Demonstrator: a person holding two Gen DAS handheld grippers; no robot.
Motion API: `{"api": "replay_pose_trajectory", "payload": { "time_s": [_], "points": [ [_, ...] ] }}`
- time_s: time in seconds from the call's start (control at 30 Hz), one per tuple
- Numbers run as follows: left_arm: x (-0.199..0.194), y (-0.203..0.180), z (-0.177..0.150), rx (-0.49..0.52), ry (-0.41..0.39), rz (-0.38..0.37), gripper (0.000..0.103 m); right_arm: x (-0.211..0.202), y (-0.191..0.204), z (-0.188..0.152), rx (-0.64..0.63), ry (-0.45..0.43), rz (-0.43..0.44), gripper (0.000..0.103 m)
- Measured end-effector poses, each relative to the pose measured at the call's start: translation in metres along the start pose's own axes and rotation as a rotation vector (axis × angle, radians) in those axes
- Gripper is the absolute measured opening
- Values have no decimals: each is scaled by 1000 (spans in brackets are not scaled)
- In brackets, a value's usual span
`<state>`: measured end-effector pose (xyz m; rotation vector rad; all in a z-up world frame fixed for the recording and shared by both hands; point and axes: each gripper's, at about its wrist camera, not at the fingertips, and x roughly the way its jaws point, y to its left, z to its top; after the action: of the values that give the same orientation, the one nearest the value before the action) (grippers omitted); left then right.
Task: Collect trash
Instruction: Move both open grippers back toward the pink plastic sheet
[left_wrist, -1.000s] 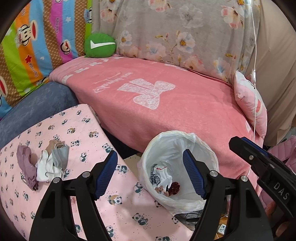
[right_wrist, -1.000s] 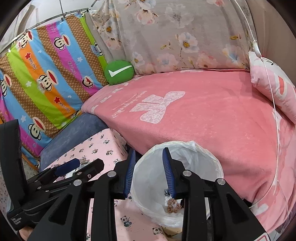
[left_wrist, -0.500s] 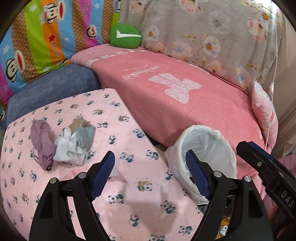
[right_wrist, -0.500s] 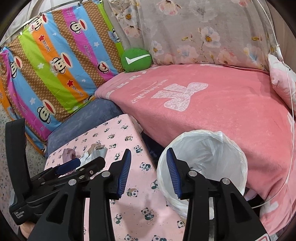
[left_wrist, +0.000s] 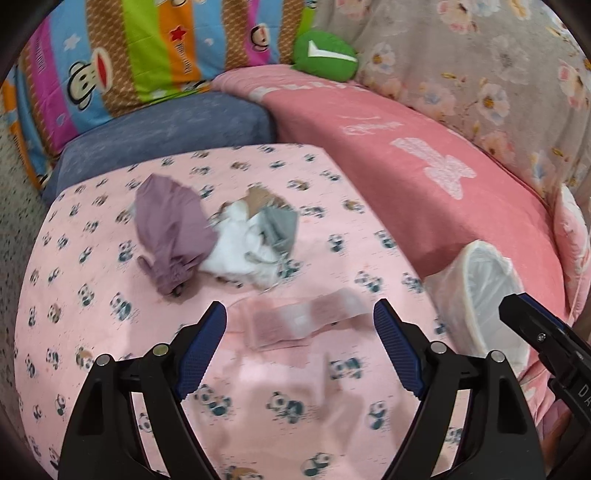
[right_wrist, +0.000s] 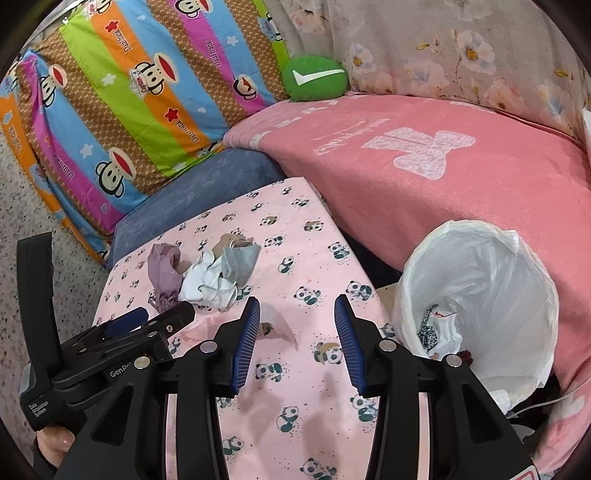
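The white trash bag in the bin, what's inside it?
Inside the white plastic trash bag lie a black-and-white patterned scrap, something crumpled and white and a small dark red bit. The right gripper's finger covers the bag's bottom, so anything deeper stays hidden.

Open panda-print tabletop (left_wrist: 110, 325) lay ahead of the left gripper (left_wrist: 300, 341), jaws wide, only a flat, blurred pink wrapper (left_wrist: 295, 321) between them. Beyond it the heap blocked the middle: purple cloth (left_wrist: 171, 229), white crumpled tissue (left_wrist: 240, 254), grey piece (left_wrist: 279, 225), all touching. The right gripper (right_wrist: 293, 345) had bare cloth under its parted jaws. To the right, the lined bin (right_wrist: 476, 295) stood hard against the table edge, its mouth unobstructed. The left gripper's body (right_wrist: 122, 339) crowded the right one's left flank.
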<state>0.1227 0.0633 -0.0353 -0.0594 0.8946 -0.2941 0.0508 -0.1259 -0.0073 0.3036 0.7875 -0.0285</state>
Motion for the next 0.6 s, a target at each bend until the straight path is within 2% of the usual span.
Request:
{"api": "replay_pose_trajectory", "payload": {
  "time_s": [0.3,0.43,0.6],
  "points": [
    [22,55,-16,-112,68,47,78,53,30,-14,-30,93,33,43],
    [32,72,-21,-138,94,53,78,77,38,-17,-29,117,26,52],
    [46,83,-26,-159,126,56,78,102,45,-16,-39,150,25,55]
  ]
}}
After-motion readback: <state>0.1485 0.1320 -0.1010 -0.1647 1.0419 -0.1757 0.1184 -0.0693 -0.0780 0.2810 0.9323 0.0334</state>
